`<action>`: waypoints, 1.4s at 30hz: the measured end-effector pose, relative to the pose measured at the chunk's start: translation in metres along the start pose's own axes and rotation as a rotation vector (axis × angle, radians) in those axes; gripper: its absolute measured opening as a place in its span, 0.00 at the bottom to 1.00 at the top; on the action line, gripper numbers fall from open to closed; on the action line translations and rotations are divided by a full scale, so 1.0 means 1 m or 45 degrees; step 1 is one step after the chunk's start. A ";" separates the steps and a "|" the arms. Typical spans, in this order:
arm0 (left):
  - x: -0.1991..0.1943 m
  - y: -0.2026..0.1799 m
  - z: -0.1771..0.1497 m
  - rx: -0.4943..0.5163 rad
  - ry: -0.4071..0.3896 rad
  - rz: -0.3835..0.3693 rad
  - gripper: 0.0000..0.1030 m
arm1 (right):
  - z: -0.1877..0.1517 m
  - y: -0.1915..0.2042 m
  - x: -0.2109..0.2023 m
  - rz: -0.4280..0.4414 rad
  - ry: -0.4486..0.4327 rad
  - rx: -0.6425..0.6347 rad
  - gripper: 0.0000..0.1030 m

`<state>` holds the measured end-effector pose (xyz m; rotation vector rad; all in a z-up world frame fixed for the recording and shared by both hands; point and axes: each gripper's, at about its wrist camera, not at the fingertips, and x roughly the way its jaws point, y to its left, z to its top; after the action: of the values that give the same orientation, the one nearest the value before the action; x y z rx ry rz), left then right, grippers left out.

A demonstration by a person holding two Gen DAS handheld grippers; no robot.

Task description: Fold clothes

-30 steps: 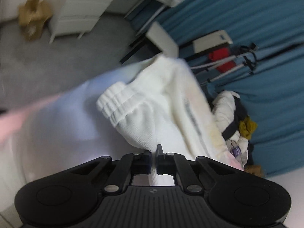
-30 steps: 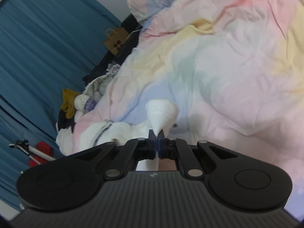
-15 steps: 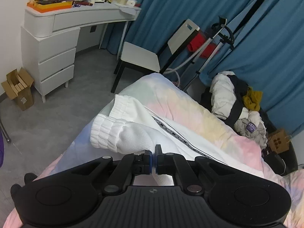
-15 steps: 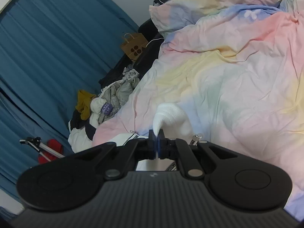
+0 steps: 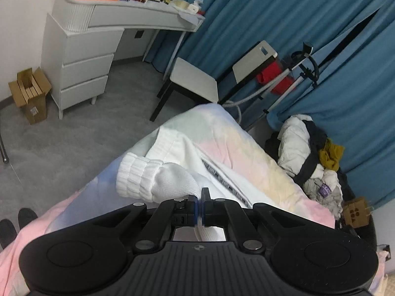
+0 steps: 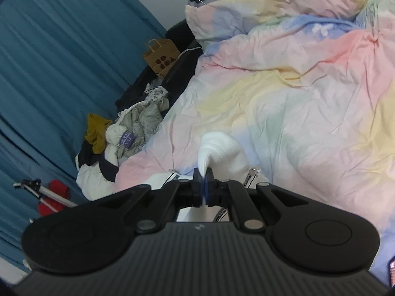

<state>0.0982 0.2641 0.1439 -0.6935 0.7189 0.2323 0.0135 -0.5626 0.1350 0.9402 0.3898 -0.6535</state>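
Right now your left gripper (image 5: 199, 206) and right gripper (image 6: 204, 187) are each clamped on a pinch of the white sweatpants (image 5: 172, 162), which lie on the pastel duvet (image 6: 296, 103), their ribbed cuff (image 5: 138, 177) ahead-left of the left gripper.

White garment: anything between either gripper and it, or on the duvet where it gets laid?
Nothing visible. Left gripper and right gripper are both already shut on the white garment, and the pastel duvet beyond it is bare.
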 end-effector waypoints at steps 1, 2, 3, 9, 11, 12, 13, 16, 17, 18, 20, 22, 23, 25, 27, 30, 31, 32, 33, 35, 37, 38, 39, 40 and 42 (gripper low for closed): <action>-0.002 0.004 -0.004 -0.002 0.001 -0.015 0.02 | -0.002 -0.001 -0.007 0.005 -0.004 -0.004 0.05; -0.004 0.007 -0.008 -0.005 0.002 -0.029 0.02 | -0.004 -0.002 -0.015 0.011 -0.004 0.007 0.05; -0.007 0.011 -0.012 -0.007 0.003 -0.044 0.02 | -0.006 0.001 -0.020 0.014 0.000 0.007 0.05; -0.013 0.037 -0.026 -0.135 0.041 -0.070 0.02 | -0.017 0.025 -0.049 0.025 -0.012 -0.060 0.05; -0.019 0.039 -0.015 -0.177 0.031 -0.085 0.02 | -0.014 0.031 -0.058 0.048 -0.038 -0.072 0.05; -0.022 0.040 -0.010 -0.198 0.026 -0.092 0.02 | -0.013 0.035 -0.063 0.059 -0.052 -0.079 0.05; -0.024 0.038 -0.005 -0.202 0.011 -0.097 0.02 | -0.011 0.036 -0.065 0.063 -0.071 -0.091 0.05; -0.022 0.032 0.012 -0.236 -0.009 -0.107 0.02 | -0.010 0.031 -0.060 0.055 -0.078 -0.045 0.05; -0.016 0.029 0.018 -0.230 -0.008 -0.103 0.02 | -0.009 0.027 -0.054 0.059 -0.070 -0.017 0.05; -0.010 0.026 0.024 -0.219 -0.008 -0.098 0.02 | -0.007 0.022 -0.047 0.060 -0.064 0.004 0.05; 0.006 0.023 0.038 -0.214 -0.014 -0.104 0.02 | -0.005 0.016 -0.025 0.051 -0.072 0.013 0.05; 0.027 0.019 0.056 -0.234 -0.010 -0.133 0.02 | -0.001 0.014 -0.001 0.053 -0.075 0.031 0.05; 0.040 0.016 0.066 -0.245 -0.007 -0.140 0.02 | 0.002 0.015 0.014 0.059 -0.074 0.045 0.05; 0.072 0.008 0.086 -0.263 -0.001 -0.144 0.02 | 0.012 0.021 0.046 0.074 -0.077 0.067 0.05; 0.107 -0.004 0.105 -0.275 0.010 -0.141 0.02 | 0.018 0.040 0.081 0.087 -0.073 0.047 0.05; 0.167 -0.030 0.129 -0.241 0.026 -0.105 0.02 | 0.022 0.075 0.139 0.091 -0.068 -0.007 0.05; 0.189 -0.038 0.135 -0.230 0.030 -0.085 0.02 | 0.022 0.089 0.160 0.088 -0.067 -0.028 0.05; 0.211 -0.047 0.140 -0.220 0.034 -0.064 0.02 | 0.020 0.101 0.182 0.078 -0.066 -0.056 0.05; 0.233 -0.053 0.144 -0.218 0.038 -0.048 0.02 | 0.019 0.114 0.205 0.069 -0.065 -0.084 0.05; 0.279 -0.062 0.150 -0.208 0.047 -0.011 0.03 | 0.012 0.131 0.247 0.031 -0.055 -0.134 0.05; 0.325 -0.067 0.151 -0.189 0.066 0.038 0.03 | 0.002 0.138 0.293 0.007 -0.023 -0.161 0.05; 0.345 -0.068 0.149 -0.181 0.081 0.064 0.03 | -0.005 0.139 0.311 -0.012 -0.012 -0.183 0.05; 0.366 -0.070 0.147 -0.172 0.095 0.090 0.03 | -0.011 0.140 0.328 -0.032 -0.001 -0.206 0.05; 0.382 -0.069 0.144 -0.154 0.104 0.109 0.03 | -0.018 0.140 0.346 -0.051 0.010 -0.228 0.05; 0.408 -0.067 0.136 -0.108 0.119 0.136 0.05 | -0.030 0.131 0.371 -0.030 0.053 -0.227 0.07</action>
<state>0.4995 0.2883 -0.0227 -0.7514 0.8400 0.3313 0.3762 -0.6095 -0.0131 0.7812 0.4885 -0.6107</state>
